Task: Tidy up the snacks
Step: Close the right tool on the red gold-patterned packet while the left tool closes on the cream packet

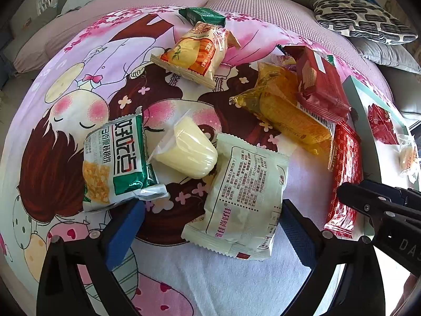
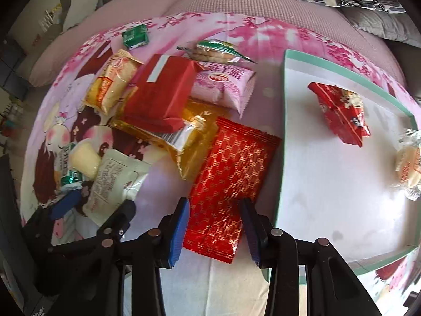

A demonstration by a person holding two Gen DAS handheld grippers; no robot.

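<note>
Snack packets lie scattered on a cartoon-print cloth. My right gripper is shut on the near end of a red gold-patterned packet, its blue pads pressing both sides. This packet lies just left of a green-rimmed white tray, which holds a small red packet and a clear-wrapped pastry. My left gripper stands open, with the near part of a white printed packet lying between its pads, untouched. A green-and-white packet rests by the left pad.
A pale cake in clear wrap, a yellow packet, a dark red packet, an orange-white packet, a small green packet and a pink packet crowd the cloth. A patterned pillow lies behind.
</note>
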